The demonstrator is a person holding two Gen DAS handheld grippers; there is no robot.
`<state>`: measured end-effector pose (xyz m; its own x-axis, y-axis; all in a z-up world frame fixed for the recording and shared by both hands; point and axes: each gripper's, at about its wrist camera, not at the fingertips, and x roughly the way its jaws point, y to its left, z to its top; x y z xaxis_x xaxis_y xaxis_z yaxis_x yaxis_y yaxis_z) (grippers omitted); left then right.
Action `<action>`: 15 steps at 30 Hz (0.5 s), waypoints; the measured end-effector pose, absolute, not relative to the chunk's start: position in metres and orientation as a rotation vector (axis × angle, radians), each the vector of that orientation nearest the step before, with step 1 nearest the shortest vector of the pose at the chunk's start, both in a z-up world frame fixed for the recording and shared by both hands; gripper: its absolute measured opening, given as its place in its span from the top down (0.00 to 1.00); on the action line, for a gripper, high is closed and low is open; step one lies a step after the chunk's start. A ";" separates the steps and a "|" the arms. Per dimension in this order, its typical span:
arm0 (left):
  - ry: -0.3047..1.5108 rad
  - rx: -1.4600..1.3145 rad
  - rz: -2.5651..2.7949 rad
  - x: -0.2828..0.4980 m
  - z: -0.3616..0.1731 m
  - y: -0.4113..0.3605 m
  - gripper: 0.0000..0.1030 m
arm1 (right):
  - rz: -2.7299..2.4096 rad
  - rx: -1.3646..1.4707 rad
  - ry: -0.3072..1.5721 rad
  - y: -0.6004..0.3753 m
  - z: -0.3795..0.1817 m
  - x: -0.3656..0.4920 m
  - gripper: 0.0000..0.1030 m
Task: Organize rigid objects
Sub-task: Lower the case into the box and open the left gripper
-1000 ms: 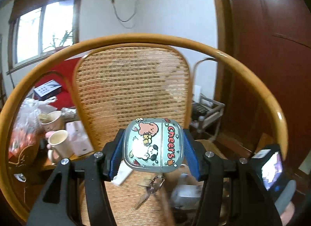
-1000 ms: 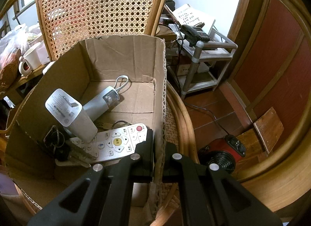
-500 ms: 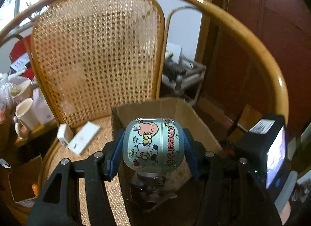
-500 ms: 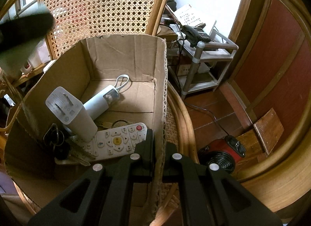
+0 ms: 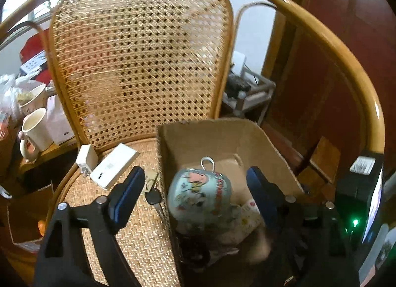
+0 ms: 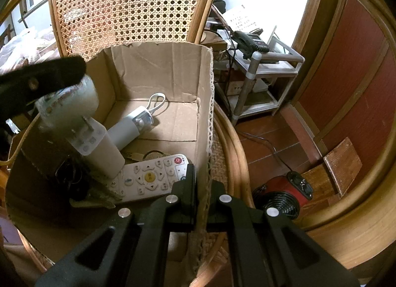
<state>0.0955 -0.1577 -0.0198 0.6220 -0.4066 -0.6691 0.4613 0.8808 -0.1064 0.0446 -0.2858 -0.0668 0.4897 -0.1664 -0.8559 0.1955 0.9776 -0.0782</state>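
left wrist view shows the cane chair (image 5: 138, 69) first, its woven seat carrying the cardboard box (image 5: 222, 138), which is the landmark for everything else. the box stands on the right part of the seat, open at the top. over the box opening the left gripper (image 5: 195, 188) has its jaws opening, the blue pads (image 5: 128, 188) now clear on both sides of the cartoon-printed tin (image 5: 200, 198), so the tin is between them but no longer pressed; it looks blurred and tilted, just above the things in the box, and whether it already rests on them cannot be told. the right gripper (image 6: 201, 188) is clamped together on the near wall of the box, steadying it. inside the box lie a white remote (image 6: 151, 178) against the near wall, a white charger (image 6: 99, 148) leaning over it, a pale tube with a loop (image 6: 133, 126) toward the far wall, and a dark bunch of keys (image 6: 71, 180) in the left corner. outside the box, to its left on the seat, wait a flat white pack (image 5: 113, 165), a small white plug (image 5: 85, 158) and a black key (image 5: 152, 196) just beside the box wall. the step in hand seems to be dropping the tin into the box. next, i judge, the left gripper should lift clear of the rim with jaws wide, swing left of the box, and come down over one of the seat items, closing across its narrow side, while the right keeps the wall pinned.
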 end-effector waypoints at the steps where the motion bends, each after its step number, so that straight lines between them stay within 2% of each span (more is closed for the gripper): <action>1: 0.751 0.070 -0.503 0.097 -0.018 -0.156 0.16 | -0.220 0.030 1.037 -0.285 -0.067 0.044 0.95; 5: 0.749 0.066 -0.483 0.102 -0.015 -0.149 0.06 | -0.219 0.031 1.037 -0.285 -0.067 0.044 0.95; 15: 0.768 -0.042 -0.348 0.136 -0.011 -0.097 0.05 | -0.217 0.032 1.039 -0.285 -0.068 0.044 0.95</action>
